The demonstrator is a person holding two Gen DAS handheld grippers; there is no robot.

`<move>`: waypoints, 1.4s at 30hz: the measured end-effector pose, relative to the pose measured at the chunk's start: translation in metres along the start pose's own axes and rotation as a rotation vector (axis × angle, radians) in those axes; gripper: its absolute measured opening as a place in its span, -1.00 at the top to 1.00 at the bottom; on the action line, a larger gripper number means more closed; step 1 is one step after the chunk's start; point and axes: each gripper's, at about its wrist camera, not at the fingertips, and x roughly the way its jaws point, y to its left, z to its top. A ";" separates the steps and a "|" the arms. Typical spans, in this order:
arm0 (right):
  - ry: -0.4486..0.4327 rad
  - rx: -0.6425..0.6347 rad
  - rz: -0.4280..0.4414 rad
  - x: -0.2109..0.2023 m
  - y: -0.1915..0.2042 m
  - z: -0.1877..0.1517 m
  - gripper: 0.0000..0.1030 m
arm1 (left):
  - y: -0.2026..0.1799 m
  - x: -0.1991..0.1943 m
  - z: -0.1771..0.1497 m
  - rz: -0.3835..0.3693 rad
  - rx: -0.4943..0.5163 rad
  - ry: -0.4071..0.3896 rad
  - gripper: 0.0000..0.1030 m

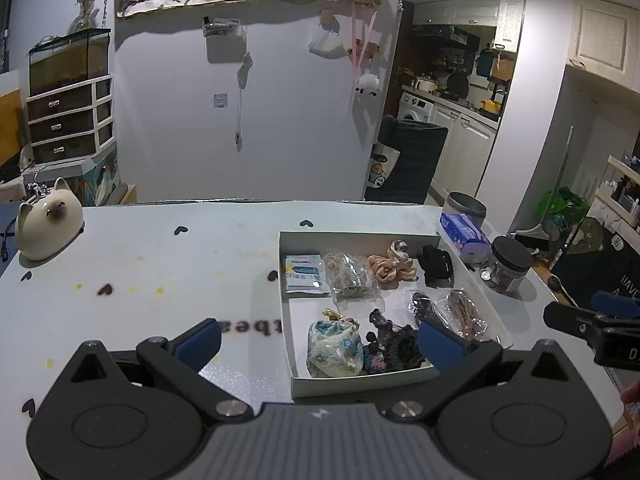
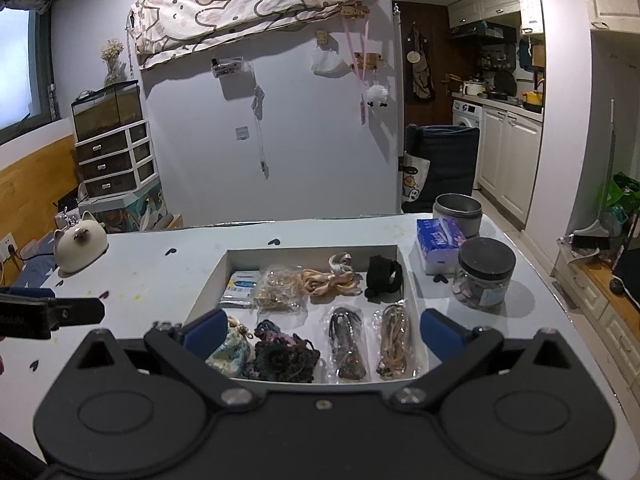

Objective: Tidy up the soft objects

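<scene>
A shallow white box point(image 1: 348, 236) point(image 2: 208, 280) sits on the table and holds several soft items: a floral drawstring pouch point(image 1: 334, 346) point(image 2: 232, 354), a dark crocheted piece point(image 1: 390, 346) point(image 2: 286, 358), a peach ribbon point(image 1: 390, 266) point(image 2: 330, 280), a black strap point(image 1: 436, 264) point(image 2: 384, 274), a white and blue packet point(image 1: 304, 274) point(image 2: 240, 284) and bagged cords point(image 1: 350, 276) point(image 2: 390, 340). My left gripper point(image 1: 320, 340) is open and empty, above the box's near left edge. My right gripper point(image 2: 324, 330) is open and empty, above the box's near side.
A cat-shaped ceramic piece point(image 1: 46, 224) point(image 2: 78, 246) stands at the table's far left. A tissue pack point(image 1: 464, 232) point(image 2: 438, 244), a grey tin point(image 2: 458, 212) and a black-lidded jar point(image 1: 508, 264) point(image 2: 484, 272) stand right of the box.
</scene>
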 end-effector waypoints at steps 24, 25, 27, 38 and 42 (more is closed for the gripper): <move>0.007 -0.003 0.007 0.004 0.003 0.001 -1.00 | 0.003 0.003 0.000 0.007 -0.001 0.005 -1.00; 0.007 -0.003 0.007 0.004 0.003 0.001 -1.00 | 0.003 0.003 0.000 0.008 -0.001 0.005 -1.00; 0.007 -0.003 0.007 0.004 0.003 0.001 -1.00 | 0.003 0.003 0.000 0.008 -0.001 0.004 -1.00; 0.007 -0.003 0.007 0.004 0.003 0.001 -1.00 | 0.003 0.003 0.000 0.008 -0.001 0.005 -1.00; 0.007 -0.002 0.007 0.004 0.004 0.001 -1.00 | 0.003 0.003 0.000 0.007 -0.001 0.005 -1.00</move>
